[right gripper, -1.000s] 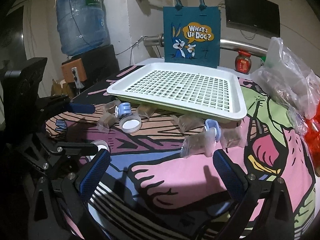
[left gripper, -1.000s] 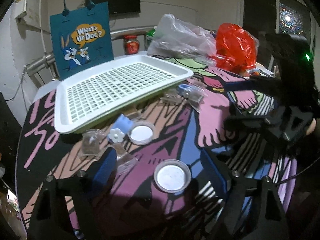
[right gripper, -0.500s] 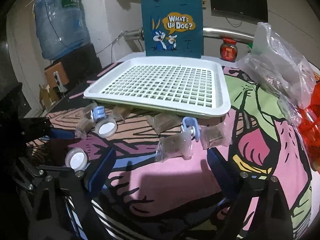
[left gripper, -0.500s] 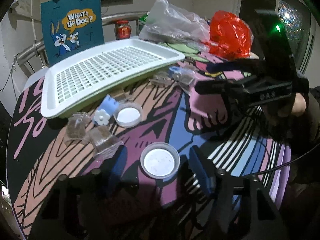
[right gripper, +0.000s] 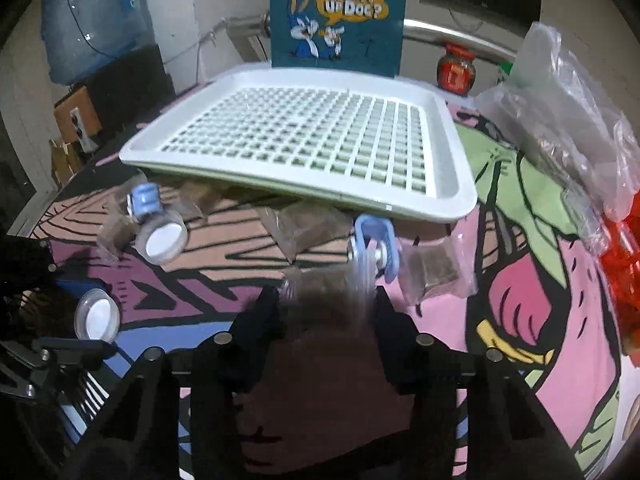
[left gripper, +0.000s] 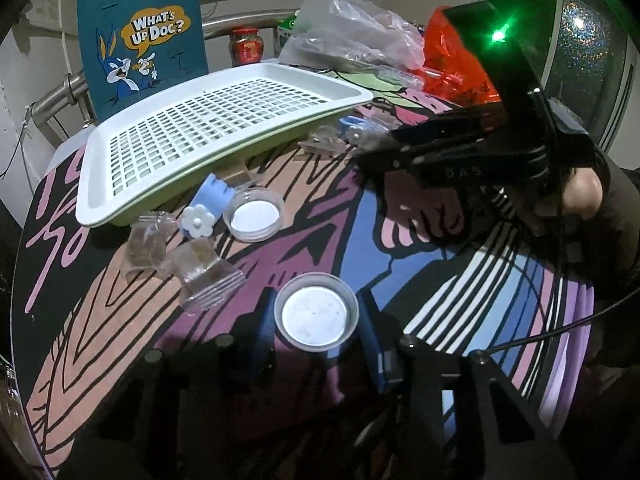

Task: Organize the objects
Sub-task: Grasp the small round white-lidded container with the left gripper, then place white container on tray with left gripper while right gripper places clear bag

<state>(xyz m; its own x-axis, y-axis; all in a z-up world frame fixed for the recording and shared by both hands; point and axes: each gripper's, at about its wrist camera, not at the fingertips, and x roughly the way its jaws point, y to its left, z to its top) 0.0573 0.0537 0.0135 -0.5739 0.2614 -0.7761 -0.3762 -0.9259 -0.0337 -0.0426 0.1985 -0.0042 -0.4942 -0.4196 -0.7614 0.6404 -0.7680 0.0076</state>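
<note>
Both grippers sit low over the cartoon-print tablecloth (left gripper: 400, 200). On the left wrist view, the left gripper (left gripper: 316, 320) has its two blue pads on either side of a round clear dish (left gripper: 315, 317) with a white bottom; the pads stand just beside the rim, and whether they actually press on it cannot be told. On the right wrist view, the right gripper (right gripper: 326, 304) has its fingers narrowed around a small clear bag (right gripper: 324, 284) of brown stuff, the bag blurred between the pads, so a firm grip cannot be confirmed. A blue clip (right gripper: 376, 248) lies touching that bag's far end, with another brown bag (right gripper: 434, 270) just beside it. The white slotted tray (left gripper: 208, 120) rests farther back, its near edge over more small bags. Near its left corner lie a second round dish (left gripper: 254, 220), a blue clip with a white flower (left gripper: 202, 216) and two more small bags (left gripper: 176, 256). Behind the tray stands a teal cartoon tote (right gripper: 338, 16).
</note>
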